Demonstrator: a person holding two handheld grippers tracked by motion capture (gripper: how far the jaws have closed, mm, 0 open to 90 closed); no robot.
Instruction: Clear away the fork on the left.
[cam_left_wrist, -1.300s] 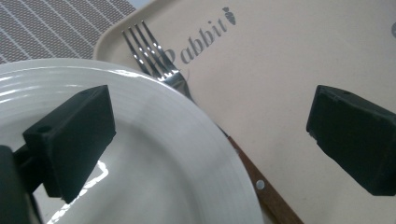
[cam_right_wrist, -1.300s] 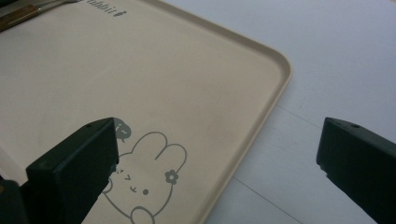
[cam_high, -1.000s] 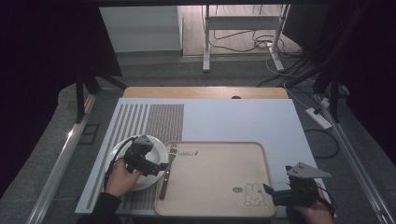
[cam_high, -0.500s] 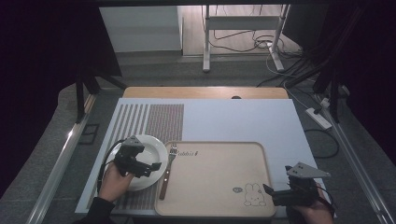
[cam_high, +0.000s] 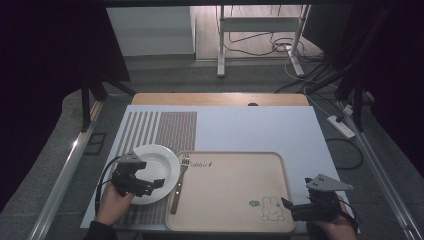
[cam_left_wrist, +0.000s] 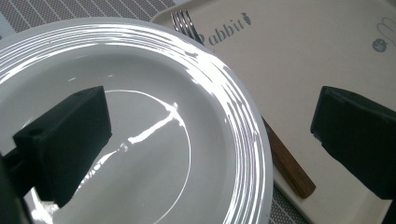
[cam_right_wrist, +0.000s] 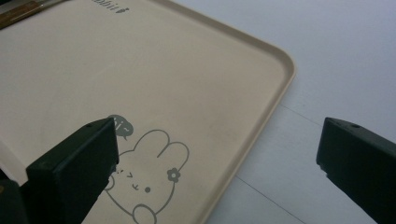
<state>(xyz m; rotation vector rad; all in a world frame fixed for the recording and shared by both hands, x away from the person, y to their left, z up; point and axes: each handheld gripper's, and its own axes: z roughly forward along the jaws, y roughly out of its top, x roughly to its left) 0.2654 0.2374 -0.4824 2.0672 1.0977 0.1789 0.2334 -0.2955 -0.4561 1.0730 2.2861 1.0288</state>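
Plate (cam_high: 152, 170) sits on the striped mat (cam_high: 165, 130) at the near left of the worktop (cam_high: 250, 125), white and glossy, its right rim just beside the tray (cam_high: 235, 200). Over it hovers the left hand-held gripper (cam_high: 150, 184), jaws spread wide and grasping nothing. In the left gripper view, one jaw hangs above the plate's (cam_left_wrist: 187, 116) bowl, the other out over the tray (cam_left_wrist: 303, 56), so the right rim runs between them. Whether either jaw touches the china, I cannot tell.

Between plate and tray lies a fork (cam_high: 179, 184), tines pointing away from the person, wooden handle toward them; it rests along the tray's left edge. The left gripper view catches its tines (cam_left_wrist: 183, 23) poking past the plate's rim and its brown handle (cam_left_wrist: 289, 165) lying on the tray.

Over at the near right corner, the right hand-held gripper (cam_high: 292, 209) is released too, jaws far apart and empty. It hangs at the tray's corner, close to the printed rabbit (cam_high: 270, 209). In the right gripper view one jaw sits above that rabbit (cam_right_wrist: 149, 182), the other out over the bare pale worktop (cam_right_wrist: 336, 60), with the tray's (cam_right_wrist: 275, 79) rounded edge running between.
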